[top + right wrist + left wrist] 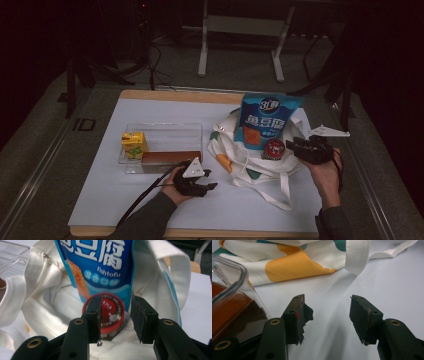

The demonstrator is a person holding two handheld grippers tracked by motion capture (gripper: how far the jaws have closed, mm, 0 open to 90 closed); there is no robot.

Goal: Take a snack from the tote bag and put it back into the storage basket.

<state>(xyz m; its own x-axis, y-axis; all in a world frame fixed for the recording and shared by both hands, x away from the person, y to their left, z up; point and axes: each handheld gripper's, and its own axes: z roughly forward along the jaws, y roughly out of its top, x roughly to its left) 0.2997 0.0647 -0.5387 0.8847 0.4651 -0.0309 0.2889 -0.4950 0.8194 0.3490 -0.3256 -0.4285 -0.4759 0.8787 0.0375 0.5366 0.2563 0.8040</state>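
A white tote bag with orange and teal spots lies open on the white mat. In it stand a blue Fishtofu pouch and a small red-lidded can. My right gripper hovers just right of the can, jaws open. In the right gripper view the can sits beyond the parted jaws of that gripper, untouched, below the pouch. My left gripper rests low on the mat, left of the bag and in front of the clear box, and holds nothing. Its jaws stand open over bare mat, near the bag's cloth.
A clear plastic box at mid-left holds a yellow drink carton and a brown flat pack; its corner is close to my left jaw. The mat lies on a wooden board. White stand legs rise behind.
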